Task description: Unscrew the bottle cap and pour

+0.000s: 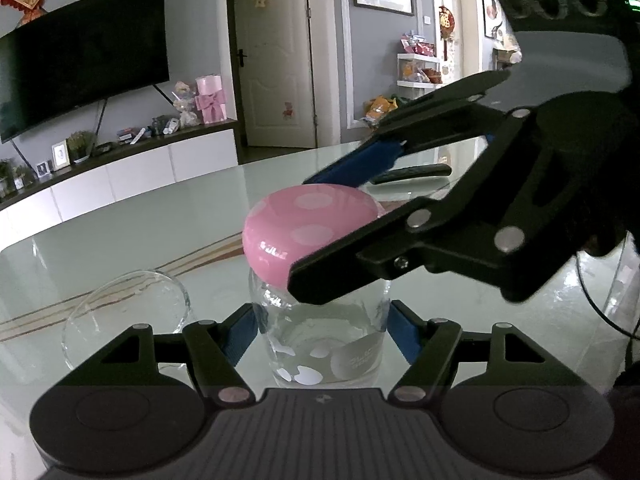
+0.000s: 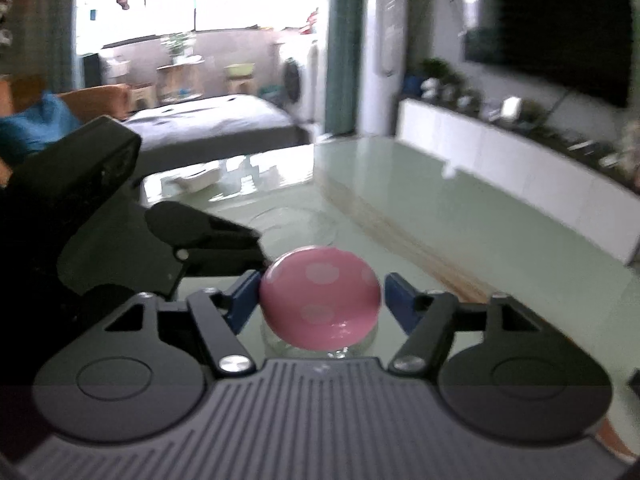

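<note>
Two hand-held grippers meet at the bottle [image 1: 324,344]: the left hand-held gripper [image 1: 322,328] grasps its glass body, the right hand-held gripper [image 2: 320,300] brackets its pink cap [image 2: 320,304], left pad touching, grip uncertain.

A home living room. A large black flat-screen television [image 1: 80,60] hangs on a grey wall above a long white media cabinet [image 1: 120,184] holding small photo frames, potted plants and a pink bow-tied gift box [image 1: 211,100]. A white panelled interior door [image 1: 276,52], a framed picture and red Chinese good-luck ornaments decorate the walls. A glossy pale-green glass counter [image 1: 160,216] fills the foreground; laundry hangs on a bright balcony [image 2: 192,8].
</note>
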Action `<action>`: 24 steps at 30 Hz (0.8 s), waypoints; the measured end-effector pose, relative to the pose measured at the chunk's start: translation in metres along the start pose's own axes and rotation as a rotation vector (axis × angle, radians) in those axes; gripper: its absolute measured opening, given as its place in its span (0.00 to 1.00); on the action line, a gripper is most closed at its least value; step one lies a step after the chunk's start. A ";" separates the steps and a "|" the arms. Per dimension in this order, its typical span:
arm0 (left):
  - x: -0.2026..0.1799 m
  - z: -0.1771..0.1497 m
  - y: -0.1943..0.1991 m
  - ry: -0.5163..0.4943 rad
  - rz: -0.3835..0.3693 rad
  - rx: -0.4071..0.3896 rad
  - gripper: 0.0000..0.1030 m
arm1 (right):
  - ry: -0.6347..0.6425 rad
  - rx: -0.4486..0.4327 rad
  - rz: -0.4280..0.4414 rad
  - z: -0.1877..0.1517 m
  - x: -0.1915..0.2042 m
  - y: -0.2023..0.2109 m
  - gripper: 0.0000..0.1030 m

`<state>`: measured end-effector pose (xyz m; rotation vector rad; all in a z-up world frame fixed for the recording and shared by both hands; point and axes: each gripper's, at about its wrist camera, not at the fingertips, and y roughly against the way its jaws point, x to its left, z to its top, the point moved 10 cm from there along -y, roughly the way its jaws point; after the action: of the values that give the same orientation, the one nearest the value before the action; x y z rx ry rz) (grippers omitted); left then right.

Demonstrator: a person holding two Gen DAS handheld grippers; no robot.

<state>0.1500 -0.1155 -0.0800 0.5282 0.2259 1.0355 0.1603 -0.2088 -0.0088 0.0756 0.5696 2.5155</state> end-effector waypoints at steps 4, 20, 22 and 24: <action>-0.021 -0.020 0.001 -0.029 0.019 -0.006 0.73 | -0.035 -0.057 -0.081 0.006 0.004 0.009 0.93; -0.056 -0.027 0.009 -0.098 -0.002 -0.044 0.76 | -0.247 -0.069 -0.239 -0.021 -0.010 -0.007 0.82; -0.059 -0.030 0.010 -0.086 -0.013 -0.041 0.74 | -0.256 -0.068 -0.243 -0.019 -0.011 -0.013 0.80; -0.059 -0.031 0.011 -0.082 -0.019 -0.043 0.74 | -0.244 -0.071 -0.250 -0.019 -0.010 -0.014 0.78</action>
<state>0.0990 -0.1523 -0.1050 0.5274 0.1353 0.9959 0.1728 -0.2111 -0.0310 0.2643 0.3651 2.2394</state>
